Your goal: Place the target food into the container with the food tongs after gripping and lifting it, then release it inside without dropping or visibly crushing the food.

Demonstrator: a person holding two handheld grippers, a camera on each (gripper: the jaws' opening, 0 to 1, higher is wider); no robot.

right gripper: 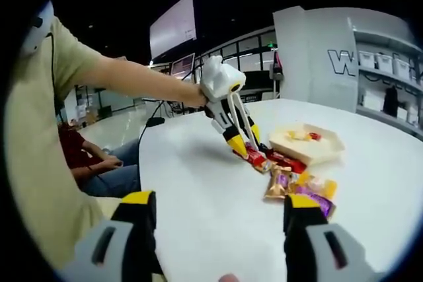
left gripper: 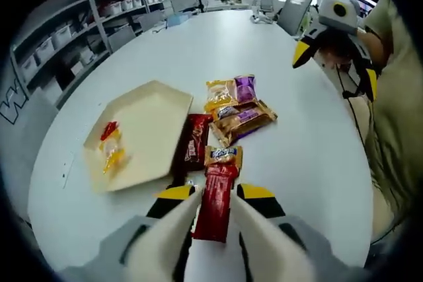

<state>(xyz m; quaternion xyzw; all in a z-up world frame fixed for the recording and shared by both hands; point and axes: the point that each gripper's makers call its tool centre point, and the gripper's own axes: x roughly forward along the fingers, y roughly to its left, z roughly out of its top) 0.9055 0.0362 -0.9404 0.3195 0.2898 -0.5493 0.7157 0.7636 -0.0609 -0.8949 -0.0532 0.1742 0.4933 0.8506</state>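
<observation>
- Holding tongs, the left gripper has its jaws closed on the white tong arms, and the tong tips sit on either side of a red snack bar — touching it, as far as I can tell.
- Red bar lies flat on the white table, its yellow-and-blue end pointing at 12 o'clock toward the snack pile.
- Pile has a dark red packet, a brown bar, a yellow pack and a purple one, all bunched together.
- Beige tray sits at about 10 o'clock from the red bar, just beside the dark red packet, with a small clear candy pack already in it.
- Right gripper hangs well above the table — jaws spread wide, gripping nothing.
- Right gripper view also catches the left gripper tilted down onto the snacks, tray beyond it.
</observation>
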